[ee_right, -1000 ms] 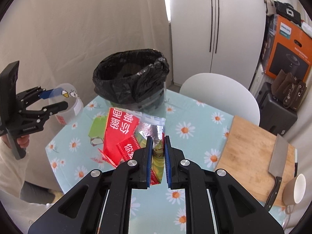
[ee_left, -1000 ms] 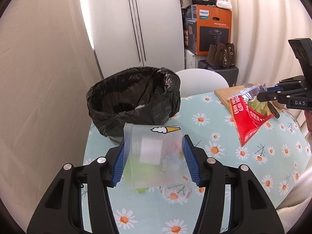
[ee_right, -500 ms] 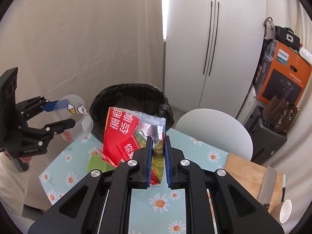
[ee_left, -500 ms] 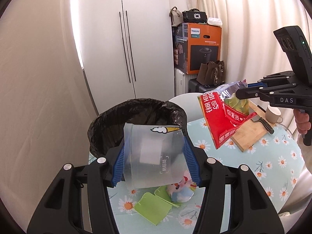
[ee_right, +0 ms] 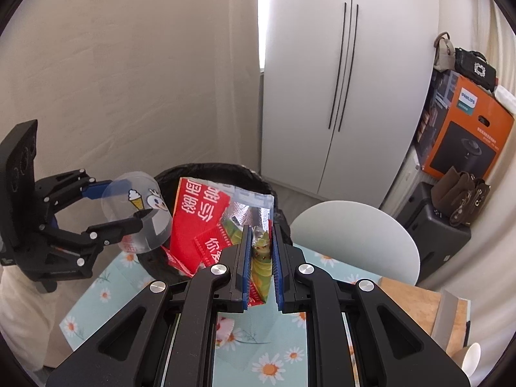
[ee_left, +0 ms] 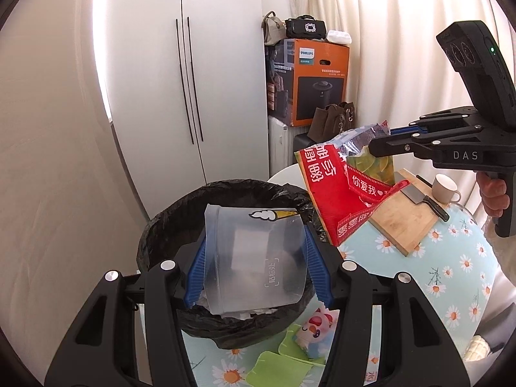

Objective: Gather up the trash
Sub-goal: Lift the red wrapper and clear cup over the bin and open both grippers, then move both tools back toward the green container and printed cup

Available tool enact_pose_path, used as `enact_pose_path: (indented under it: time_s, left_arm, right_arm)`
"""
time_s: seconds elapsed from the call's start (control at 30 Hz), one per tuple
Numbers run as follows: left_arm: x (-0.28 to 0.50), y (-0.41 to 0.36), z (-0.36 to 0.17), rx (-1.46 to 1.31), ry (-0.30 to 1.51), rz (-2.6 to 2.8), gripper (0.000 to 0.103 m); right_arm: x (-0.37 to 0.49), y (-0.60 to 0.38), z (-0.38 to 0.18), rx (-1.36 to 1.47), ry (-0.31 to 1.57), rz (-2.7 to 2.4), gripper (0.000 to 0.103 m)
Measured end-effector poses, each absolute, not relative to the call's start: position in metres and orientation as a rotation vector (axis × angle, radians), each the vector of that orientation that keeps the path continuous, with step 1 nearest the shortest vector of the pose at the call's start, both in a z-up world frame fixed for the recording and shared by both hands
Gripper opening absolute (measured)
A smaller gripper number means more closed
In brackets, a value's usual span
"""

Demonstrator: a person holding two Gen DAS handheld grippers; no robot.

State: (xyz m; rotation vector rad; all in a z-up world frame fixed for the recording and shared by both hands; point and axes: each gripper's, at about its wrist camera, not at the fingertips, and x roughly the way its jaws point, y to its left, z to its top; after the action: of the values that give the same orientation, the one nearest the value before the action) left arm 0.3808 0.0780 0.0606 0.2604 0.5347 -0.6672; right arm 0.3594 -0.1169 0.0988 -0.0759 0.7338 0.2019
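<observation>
A clear plastic cup (ee_left: 254, 258) with a cartoon print is squeezed between the blue pads of my left gripper (ee_left: 256, 242). It hangs over the mouth of the bin lined with a black bag (ee_left: 167, 235), which has white paper inside. In the right wrist view the left gripper (ee_right: 125, 201) carries the cup (ee_right: 142, 219) at the near left rim of the bin (ee_right: 206, 169). My right gripper (ee_right: 260, 229) is shut on a torn red and green snack bag (ee_right: 200, 222). The bag dangles in front of the bin. From the left wrist, the right gripper (ee_left: 374, 148) holds the snack bag (ee_left: 325, 190) just right of the bin's rim.
The table wears a daisy-print cloth (ee_left: 451, 274). A wooden cutting board (ee_left: 403, 225) carries a cleaver (ee_left: 416, 198), with a mug (ee_left: 445, 188) beside it. Green wrapper pieces (ee_left: 280, 367) and a cartoon packet (ee_left: 312, 329) lie below the bin. A white chair (ee_right: 354, 238) stands behind.
Both grippers have risen and closed in on the bin. The cup went from above the tablecloth to over the bin's mouth. The snack bag came up off the table towards the rim.
</observation>
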Motion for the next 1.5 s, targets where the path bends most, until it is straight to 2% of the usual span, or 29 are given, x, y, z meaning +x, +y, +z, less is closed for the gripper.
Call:
enact_pose_path:
  time_s: [0.47,0.53,0.57,0.6,0.63,0.67,0.73,0.77,0.8,0.9,1.5]
  left_arm:
    - [0.439,0.076,0.031,0.285,0.574,-0.732,0.055]
    - [0.439,0.076,0.029,0.292,0.561,-0.738,0.056]
    - [0.440,0.076,0.028,0.293,0.555,-0.734,0.060]
    - [0.440,0.077,0.026,0.289,0.553,-0.733,0.075]
    - [0.439,0.078,0.025,0.282,0.549,-0.736,0.082]
    - [0.437,0.080,0.025,0.273,0.538,-0.735,0.089]
    - [0.433,0.085,0.026,0.252,0.528,-0.741,0.094]
    - [0.431,0.087,0.026,0.251,0.524,-0.733,0.098]
    - [0.429,0.088,0.026,0.256,0.520,-0.724,0.097]
    - [0.420,0.091,0.026,0.262,0.525,-0.707,0.097]
    - [0.350,0.114,0.043,0.285,0.585,-0.541,0.097]
  right_arm:
    - [0.416,-0.102,0.060,-0.055,0.801,0.176,0.011]
    - [0.418,-0.102,0.056,-0.043,0.805,0.179,0.015]
    - [0.420,-0.104,0.056,-0.039,0.804,0.179,0.015]
    - [0.420,-0.105,0.054,-0.033,0.800,0.176,0.020]
    - [0.420,-0.105,0.054,-0.029,0.800,0.171,0.032]
    - [0.420,-0.106,0.054,-0.026,0.796,0.163,0.039]
    - [0.417,-0.107,0.053,-0.029,0.787,0.143,0.063]
    - [0.415,-0.108,0.054,-0.033,0.780,0.135,0.068]
    - [0.413,-0.108,0.054,-0.036,0.777,0.129,0.076]
    - [0.407,-0.112,0.056,-0.037,0.770,0.115,0.084]
    - [0.366,-0.114,0.076,-0.043,0.775,0.250,0.088]
